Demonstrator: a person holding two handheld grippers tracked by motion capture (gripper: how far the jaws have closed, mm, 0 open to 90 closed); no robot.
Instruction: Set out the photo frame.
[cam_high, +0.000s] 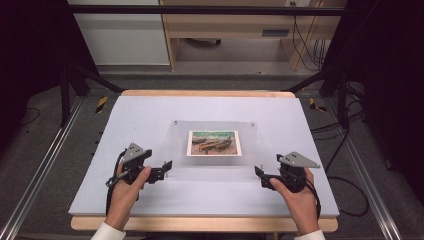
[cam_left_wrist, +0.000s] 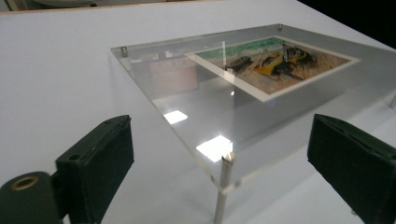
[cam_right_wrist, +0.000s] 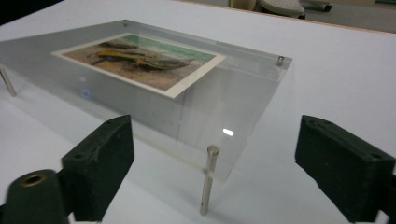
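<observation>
On the left, the left tongs (cam_high: 167, 167) sit low on the white counter (cam_high: 150, 115), spread wide and empty, aimed at the near-left corner of the clear acrylic frame (cam_high: 260, 142). In the left gripper view that corner's metal standoff post (cam_left_wrist: 223, 186) stands between the two black jaws, apart from both.

At the middle of the counter the acrylic frame rests raised on slim posts at its corners, with a beach-boat picture (cam_high: 214, 143) lying flat at the panel's centre.

On the right, the right tongs (cam_high: 260, 176) mirror the first: spread, holding nothing, pointed at the near-right corner, whose post (cam_right_wrist: 208, 179) stands between its jaws and touches neither.

The risk, as I judge it, is in the glossy panel and thin legs. Closing on a corner off-square could let the slick edge slide out, or push the frame across the counter. Lifting one side ahead of the other would tilt it, and the picture might shift if it is loose.
</observation>
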